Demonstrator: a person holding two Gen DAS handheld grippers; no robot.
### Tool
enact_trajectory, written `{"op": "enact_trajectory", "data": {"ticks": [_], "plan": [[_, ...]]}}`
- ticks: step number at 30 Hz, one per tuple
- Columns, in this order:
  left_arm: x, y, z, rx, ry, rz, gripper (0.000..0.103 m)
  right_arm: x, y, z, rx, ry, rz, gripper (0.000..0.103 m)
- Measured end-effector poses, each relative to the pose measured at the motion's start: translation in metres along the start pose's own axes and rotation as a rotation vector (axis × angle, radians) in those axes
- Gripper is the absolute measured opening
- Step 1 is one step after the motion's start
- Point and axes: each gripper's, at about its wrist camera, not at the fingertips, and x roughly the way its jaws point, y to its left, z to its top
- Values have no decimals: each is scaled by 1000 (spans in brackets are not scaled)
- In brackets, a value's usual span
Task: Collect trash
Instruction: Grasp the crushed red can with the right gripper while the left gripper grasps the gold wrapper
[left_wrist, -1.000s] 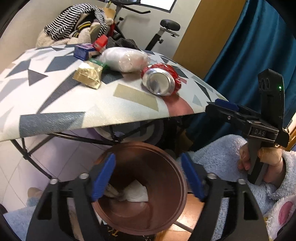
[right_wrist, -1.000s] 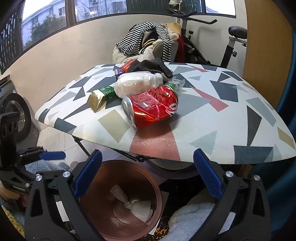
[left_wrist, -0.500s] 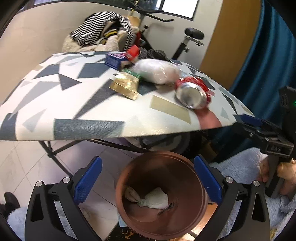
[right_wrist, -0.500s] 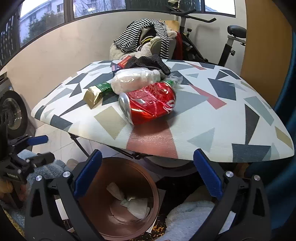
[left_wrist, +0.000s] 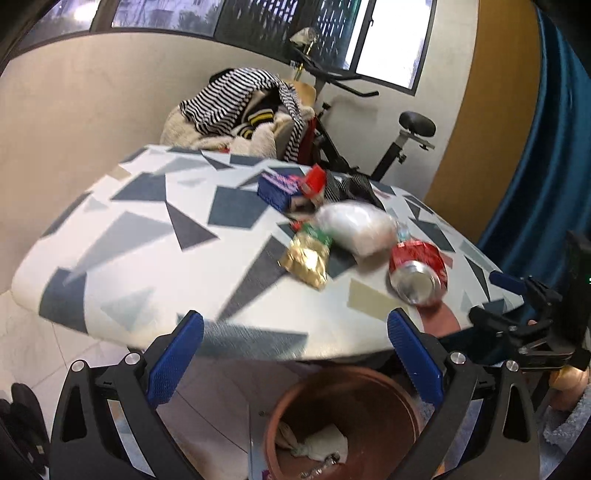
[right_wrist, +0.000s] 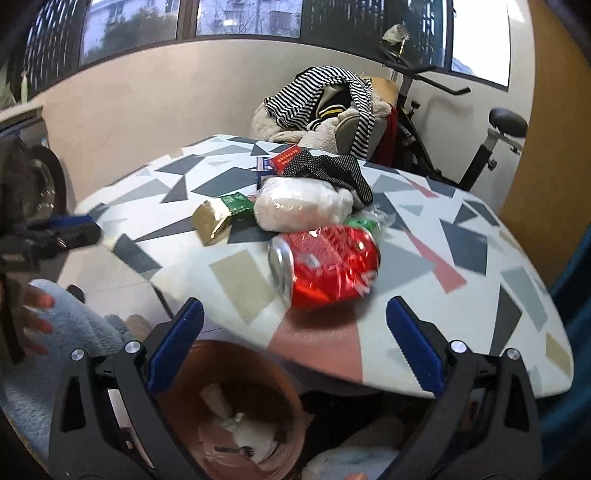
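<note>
A crushed red can (left_wrist: 419, 271) (right_wrist: 325, 269) lies on its side near the front edge of the patterned table (left_wrist: 155, 240) (right_wrist: 461, 258). Behind it sit a white plastic-wrapped bundle (left_wrist: 354, 229) (right_wrist: 301, 208), a gold and green wrapper (left_wrist: 308, 256) (right_wrist: 219, 216) and a blue and red box (left_wrist: 284, 188) (right_wrist: 275, 162). A brown bin (left_wrist: 343, 417) (right_wrist: 236, 410) with white crumpled tissue stands on the floor below the table edge. My left gripper (left_wrist: 295, 354) is open and empty above the bin. My right gripper (right_wrist: 295, 339) is open and empty, just in front of the can.
A pile of striped and fleecy clothes (left_wrist: 240, 110) (right_wrist: 325, 107) sits behind the table beside an exercise bike (left_wrist: 399, 144) (right_wrist: 480, 140). A dark dotted cloth (right_wrist: 332, 170) lies on the table. A blue curtain (left_wrist: 554, 147) hangs at the right. A person's hand and fluffy sleeve (right_wrist: 55, 332) show.
My left gripper has risen and tilted up from the bin, so the table top now fills its view, and its jaws stand wider. My right gripper has moved closer to the can.
</note>
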Motion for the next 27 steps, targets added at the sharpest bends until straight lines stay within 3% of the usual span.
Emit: {"op": "enact_trajectory", "data": {"ticks": [3,5,7,10,14,19,20,21,22,27], "plan": [[1,4,10,6,-4,2,97,22,0,13,-10,39,-2,97],[2,6,15,-1,-1,-4,97,34,0,22,-14,53,-83,97],[5,8,19,-10,4,8,97,43,0,26,-12,68,-92,97],[10,8,21,-16,10,30,97,56,1,33,-11,45,-118,97],[17,0,22,50,9,89,97,73,5,33,-59,79,-121,75],[22,0,20,31,17,66,97,88,8,29,-96,121,-114,55],[23,1,19,27,20,61,97,88,11,27,-120,113,-109,48],[24,1,19,22,24,59,97,88,13,26,-134,109,-106,35],[26,2,18,12,34,54,97,86,17,25,-162,98,-105,30],[31,6,17,-26,52,22,97,68,15,31,-137,32,-65,26]]}}
